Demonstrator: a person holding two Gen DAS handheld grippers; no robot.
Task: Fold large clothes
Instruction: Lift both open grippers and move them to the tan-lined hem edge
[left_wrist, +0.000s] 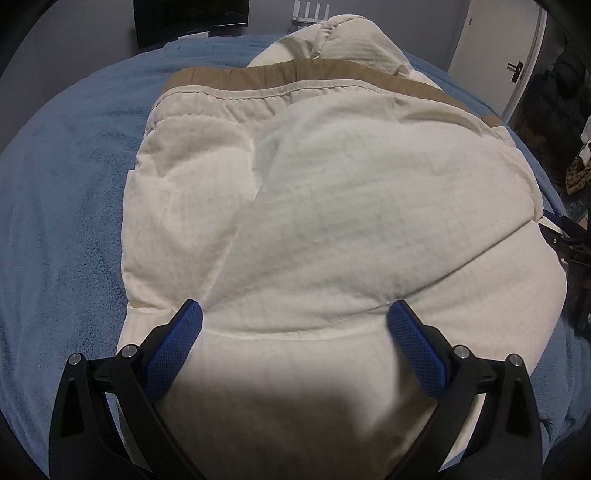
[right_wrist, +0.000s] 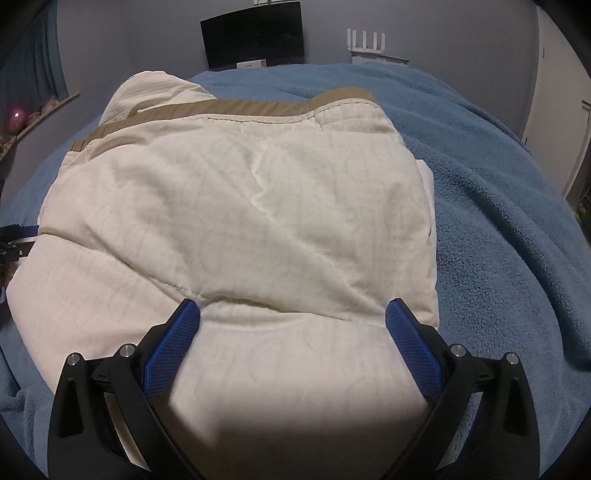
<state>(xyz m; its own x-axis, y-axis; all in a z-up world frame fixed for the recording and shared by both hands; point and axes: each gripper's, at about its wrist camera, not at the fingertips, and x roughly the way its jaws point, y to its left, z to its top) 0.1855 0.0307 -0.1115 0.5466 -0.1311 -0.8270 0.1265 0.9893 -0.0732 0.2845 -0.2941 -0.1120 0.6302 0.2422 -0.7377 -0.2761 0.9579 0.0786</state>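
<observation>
Closest to both cameras is the near hem of a cream padded jacket (left_wrist: 332, 206), a large, puffy garment lying on a bed spread with a blue fleece blanket (left_wrist: 62, 192). Its bulk fills the space ahead of each hand-held gripper, already folded in on itself, with a tan inner band (left_wrist: 258, 75) crossing its far edge and what looks like a hood or collar (left_wrist: 351, 40) bunched beyond that. Judging by the quilted panels and soft rounded swells, it is light for its size, very compressible and springy, so a fold will likely puff back unless pressed flat; the shell looks smooth enough to slide a little between pads. Good holds appear to be the stitched seams and the firm hem just ahead of the fingertips, where layers can be gathered together. Its long axis seems to run away from the grippers, hem near, collar end far, though the folding makes that uncertain. At the near left corner sits the left hand-held gripper (left_wrist: 294, 317), jaws spread wide, blue pads (left_wrist: 177, 347) flanking the hem without pinching it. At the near right corner the right hand-held gripper (right_wrist: 293, 315) is likewise spread, straddling the cloth, nothing clamped.
</observation>
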